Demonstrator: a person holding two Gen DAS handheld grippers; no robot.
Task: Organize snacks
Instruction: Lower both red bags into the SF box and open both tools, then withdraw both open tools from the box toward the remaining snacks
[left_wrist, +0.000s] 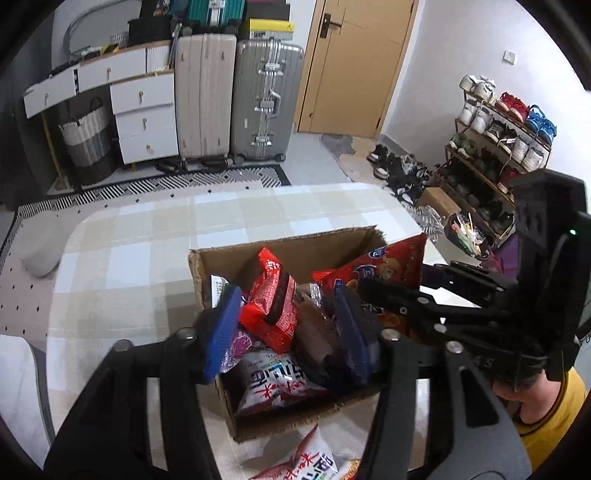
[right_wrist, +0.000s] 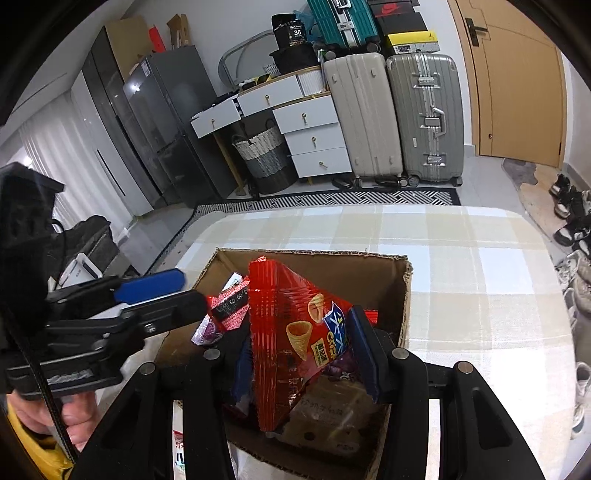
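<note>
- The left gripper (left_wrist: 284, 328) hangs with jaws spread over the cardboard box (left_wrist: 295, 251), gripping nothing.
- The box, on the checked tablecloth (right_wrist: 480, 277), holds several snack packets.
- The right gripper (right_wrist: 306, 354) seems clamped on the red cone-snack bag (right_wrist: 291, 332) above the box.

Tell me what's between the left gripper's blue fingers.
Nothing gripped: left wrist view shows the fingers spread over the cardboard box, a small red snack packet below.

left gripper (left_wrist: 284, 328) jaws apart, right gripper (right_wrist: 303, 354) jaws clamped
</note>
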